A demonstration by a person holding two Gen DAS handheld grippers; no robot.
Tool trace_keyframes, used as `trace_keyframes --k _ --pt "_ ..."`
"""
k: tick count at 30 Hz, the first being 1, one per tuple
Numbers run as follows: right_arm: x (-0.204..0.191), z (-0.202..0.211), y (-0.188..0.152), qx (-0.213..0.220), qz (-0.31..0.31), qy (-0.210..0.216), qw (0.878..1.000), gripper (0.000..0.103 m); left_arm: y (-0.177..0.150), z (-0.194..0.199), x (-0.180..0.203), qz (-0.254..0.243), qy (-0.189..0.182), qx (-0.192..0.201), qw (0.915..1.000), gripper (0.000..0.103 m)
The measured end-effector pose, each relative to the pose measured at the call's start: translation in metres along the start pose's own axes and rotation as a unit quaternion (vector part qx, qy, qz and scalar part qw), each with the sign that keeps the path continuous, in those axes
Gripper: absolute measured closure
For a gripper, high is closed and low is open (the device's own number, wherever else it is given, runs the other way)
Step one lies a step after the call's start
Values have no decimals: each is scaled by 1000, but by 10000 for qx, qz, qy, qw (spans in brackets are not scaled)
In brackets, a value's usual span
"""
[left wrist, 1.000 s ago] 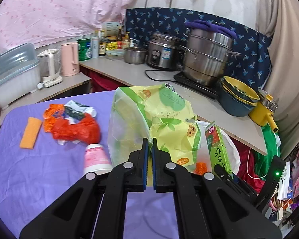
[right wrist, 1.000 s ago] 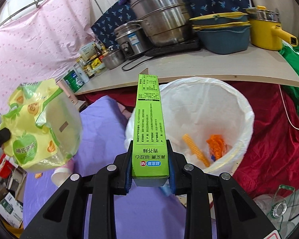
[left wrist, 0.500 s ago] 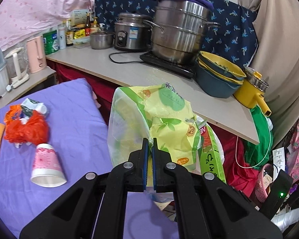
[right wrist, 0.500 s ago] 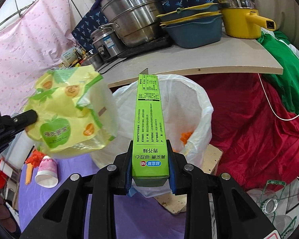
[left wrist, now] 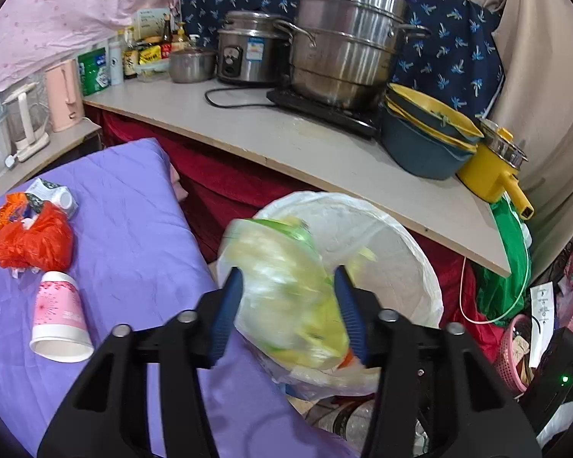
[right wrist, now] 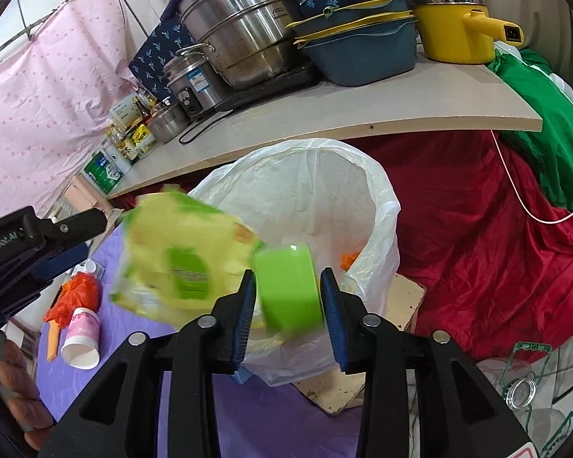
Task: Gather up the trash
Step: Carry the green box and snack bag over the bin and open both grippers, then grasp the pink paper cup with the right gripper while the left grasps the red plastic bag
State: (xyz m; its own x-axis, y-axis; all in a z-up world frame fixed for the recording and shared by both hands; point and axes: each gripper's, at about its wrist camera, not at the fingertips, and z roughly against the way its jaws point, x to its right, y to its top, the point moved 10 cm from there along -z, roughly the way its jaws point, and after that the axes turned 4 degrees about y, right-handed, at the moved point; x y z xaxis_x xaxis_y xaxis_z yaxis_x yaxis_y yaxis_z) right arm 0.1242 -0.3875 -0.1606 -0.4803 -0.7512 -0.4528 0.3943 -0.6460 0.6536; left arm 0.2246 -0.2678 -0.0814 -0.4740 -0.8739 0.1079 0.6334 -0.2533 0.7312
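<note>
Two pieces of trash are dropping at once: the yellow-green bag blurs between the spread jaws of the left claw, and the green box slips end-on from the right claw, whose jaws have just been opening. Both fall toward the white-lined bin directly ahead and below. Remaining litter, the pink cup and orange bag, lies on the purple tabletop, nearer the left claw.

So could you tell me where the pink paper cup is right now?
The pink paper cup lies on its side on the purple cloth, at the left of the left wrist view, just below the crumpled orange bag.
</note>
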Motion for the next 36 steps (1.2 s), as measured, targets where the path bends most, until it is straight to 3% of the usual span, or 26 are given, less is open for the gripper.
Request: trace_keyframes --k 6,16,22,36 --pt "-8 3 -2 16 13 50 10000 68 6 10 -16 75 122 118 9998 42" --pt "-36 4 -8 -72 232 184 9995 67 -4 22 -67 403 438 99 9982 38" --pt "-77 -1 -20 -214 559 410 9974 67 -18 31 -118 728 739 36 9946 37" --pt "-184 -13 -72 -578 1193 968 9864 44 -55 63 -252 1496 1432 -48 9783 36"
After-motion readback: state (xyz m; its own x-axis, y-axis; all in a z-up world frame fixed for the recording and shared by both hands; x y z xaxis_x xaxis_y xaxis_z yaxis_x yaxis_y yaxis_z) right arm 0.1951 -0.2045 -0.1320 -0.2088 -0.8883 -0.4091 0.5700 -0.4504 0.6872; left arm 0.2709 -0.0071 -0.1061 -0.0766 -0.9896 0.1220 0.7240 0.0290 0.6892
